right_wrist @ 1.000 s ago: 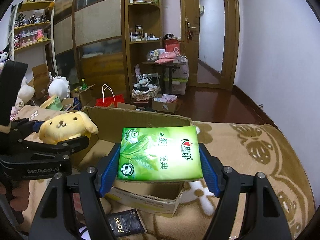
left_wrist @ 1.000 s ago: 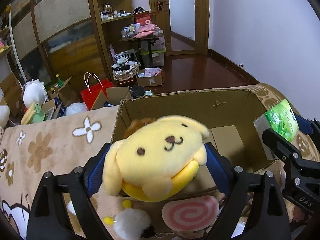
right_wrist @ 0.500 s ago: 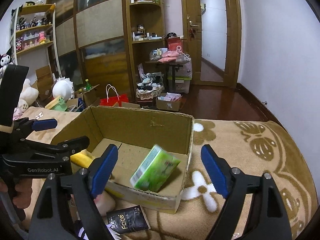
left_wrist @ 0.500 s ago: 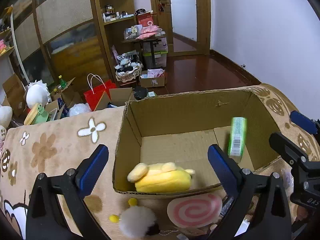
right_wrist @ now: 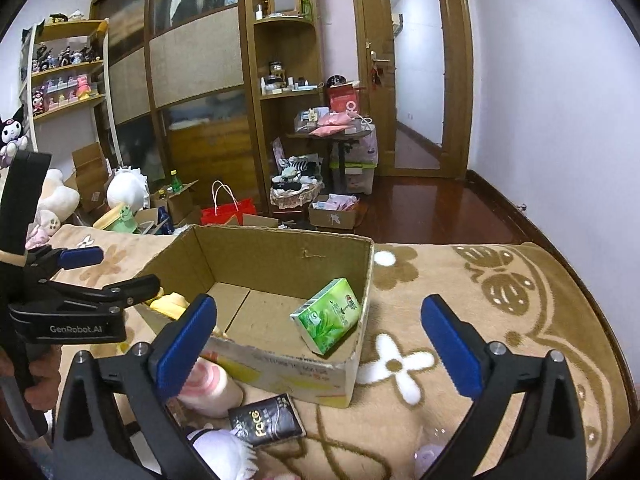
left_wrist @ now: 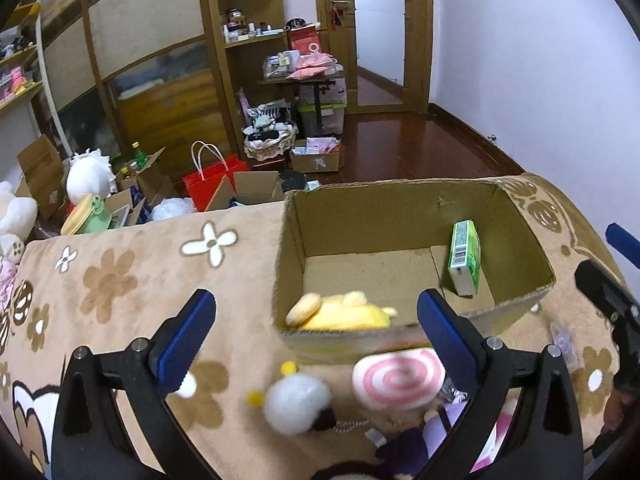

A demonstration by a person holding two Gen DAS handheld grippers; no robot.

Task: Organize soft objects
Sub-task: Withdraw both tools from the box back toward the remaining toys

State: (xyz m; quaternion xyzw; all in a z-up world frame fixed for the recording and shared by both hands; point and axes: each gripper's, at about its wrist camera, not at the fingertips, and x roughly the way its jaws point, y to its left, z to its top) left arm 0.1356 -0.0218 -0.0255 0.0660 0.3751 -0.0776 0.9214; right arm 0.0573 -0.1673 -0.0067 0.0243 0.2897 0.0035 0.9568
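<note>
An open cardboard box [left_wrist: 384, 208] [right_wrist: 280, 252] sits on the flowered blanket. Inside it lie a yellow plush dog [left_wrist: 340, 314] [right_wrist: 170, 303] at the near left and a green tissue pack [left_wrist: 464, 258] [right_wrist: 330, 314] leaning at the right wall. My left gripper [left_wrist: 316, 336] is open and empty, held above the box's near edge. My right gripper [right_wrist: 320, 344] is open and empty, near the box's right front corner. In front of the box lie a pink swirl plush [left_wrist: 398, 378] [right_wrist: 208, 390], a white pom-pom plush [left_wrist: 298, 404] and a black sachet [right_wrist: 266, 420].
The blanket [left_wrist: 120, 280] [right_wrist: 500, 320] covers the surface, with its edge falling off at the back. Behind it the floor holds a red bag [left_wrist: 212, 184], cartons and plush toys [left_wrist: 88, 178]. Shelves [right_wrist: 280, 80] and a door [right_wrist: 416, 80] stand at the back.
Both grippers opened and dropped their loads: the yellow plush and the green tissue pack fell into the box and settled. Both grippers then pulled back and up a little.
</note>
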